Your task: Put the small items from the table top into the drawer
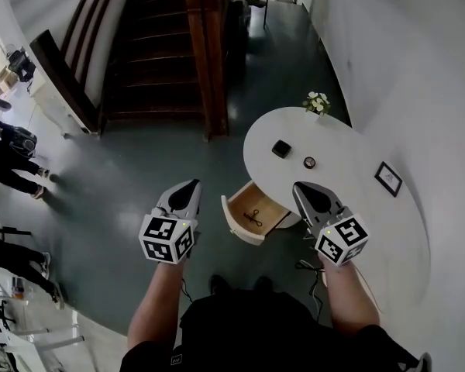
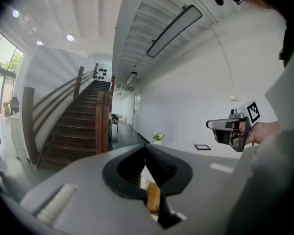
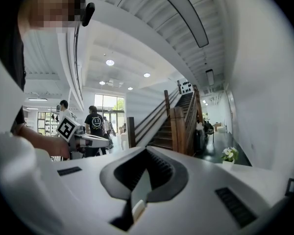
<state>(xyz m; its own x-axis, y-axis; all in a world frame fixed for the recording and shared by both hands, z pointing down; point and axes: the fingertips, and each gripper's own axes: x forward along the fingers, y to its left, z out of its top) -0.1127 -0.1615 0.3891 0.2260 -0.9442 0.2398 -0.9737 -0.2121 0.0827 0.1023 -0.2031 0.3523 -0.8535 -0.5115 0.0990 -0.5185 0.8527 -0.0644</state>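
Note:
A white rounded table carries a black square item and a small dark round item. Its wooden drawer stands pulled out at the table's left edge, with a small black thing lying inside. My left gripper is shut and empty, hovering over the floor left of the drawer. My right gripper is shut and empty, above the table's near edge, just right of the drawer. In the left gripper view a slice of the drawer shows between the jaws. The right gripper holds nothing.
A framed picture lies on the table's right and a vase of white flowers stands at its far end. A dark wooden staircase rises beyond. People stand at the far left. A white wall runs along the right.

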